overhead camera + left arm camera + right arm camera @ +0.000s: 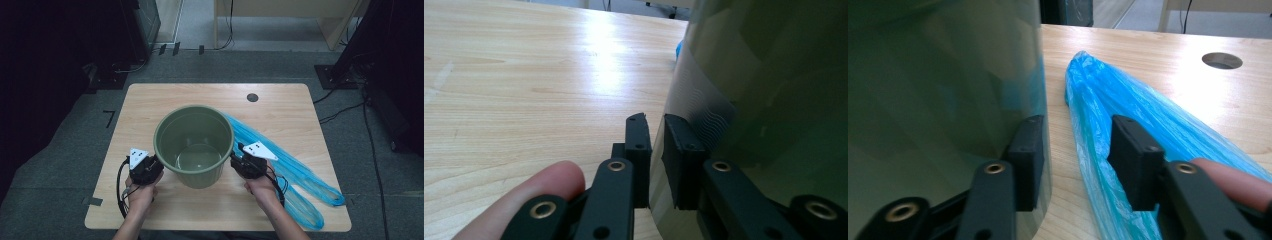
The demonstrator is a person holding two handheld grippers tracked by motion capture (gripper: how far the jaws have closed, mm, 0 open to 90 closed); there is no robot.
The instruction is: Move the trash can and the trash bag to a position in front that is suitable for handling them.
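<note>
An empty olive-green bucket [200,177] stands upright mid-table. My left gripper [159,164] is at its left rim. In the left gripper view the jaws [656,135] stand close together with the bucket wall [774,75] pinched between them. My right gripper [234,159] is at the bucket's right rim. In the right gripper view [1075,122] one jaw lies against the green wall [923,75], and the other stands well apart from it over a long blue plastic bag [1148,110]. That bag [290,160] lies flat on the table, right of the bucket.
The light wooden table [150,110] has a round cable hole [252,97] near its far edge. Bare wood spreads left of the bucket [524,75]. Dark equipment and cables sit on the grey floor around the table. A thumb [539,190] rests beside the left jaws.
</note>
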